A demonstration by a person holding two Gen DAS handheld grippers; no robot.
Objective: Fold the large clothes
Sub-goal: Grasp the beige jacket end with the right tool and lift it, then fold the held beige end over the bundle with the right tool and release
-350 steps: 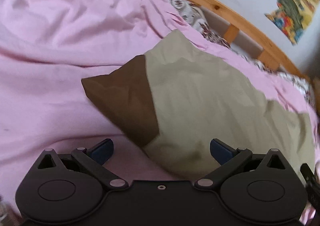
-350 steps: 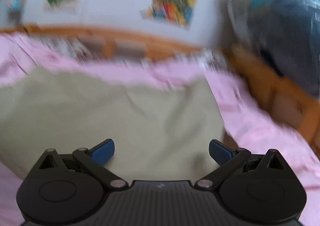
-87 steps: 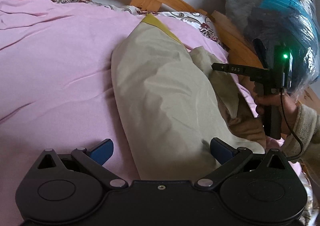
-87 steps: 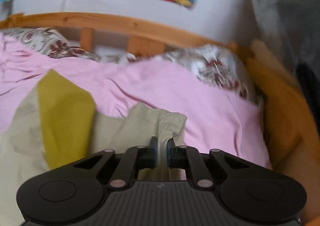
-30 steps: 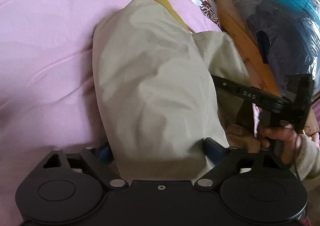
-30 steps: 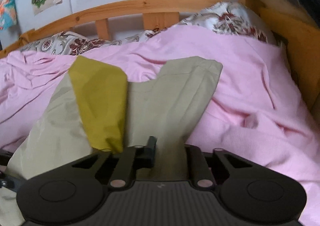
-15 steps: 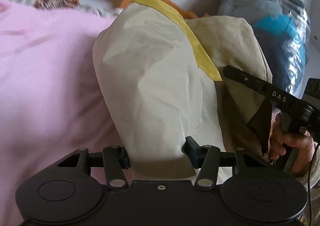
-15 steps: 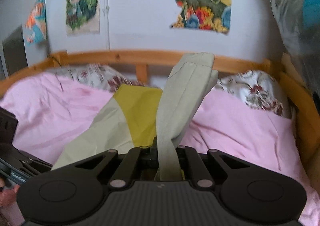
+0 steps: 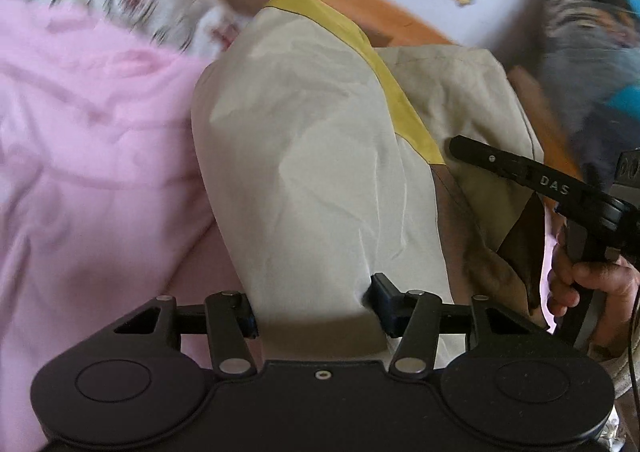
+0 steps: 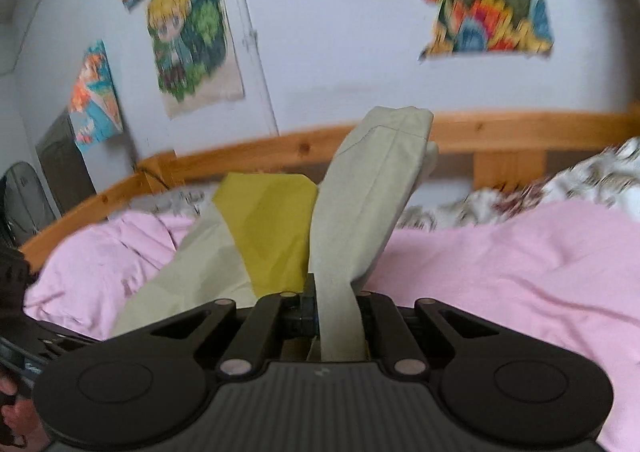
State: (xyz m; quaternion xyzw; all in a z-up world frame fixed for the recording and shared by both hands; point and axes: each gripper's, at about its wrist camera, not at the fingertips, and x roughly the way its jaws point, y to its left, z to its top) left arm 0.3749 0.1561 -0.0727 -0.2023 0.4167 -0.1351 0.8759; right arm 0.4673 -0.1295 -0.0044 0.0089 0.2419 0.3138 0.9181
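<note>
Wide bed under a pink cover [image 9: 88,155], wrinkled, filling most of both views. Curved wooden bed rail [image 10: 500,127] along the far edge, with a floral pillow [image 10: 580,183] tucked against it. Pale wall behind, hung with colourful posters [image 10: 192,35]. Bulky dark bundle in clear plastic [image 9: 592,31] at upper right of the left wrist view, blurred.

Large beige garment [image 9: 320,155] with a mustard-yellow panel [image 10: 272,232], lifted off the bed cover and hanging between the two tools; dark brown lining visible low on its right side. Left gripper [image 9: 316,304] clamped on a thick fold of the beige cloth, pads pressing in from both sides, jaws partway apart around the bulk. Right gripper [image 10: 336,312] pinched nearly closed on a narrow beige strip, sleeve-like, rising upright from its jaws. A hand [image 9: 588,284] wrapped around the right tool's handle, at the right edge of the left wrist view.
</note>
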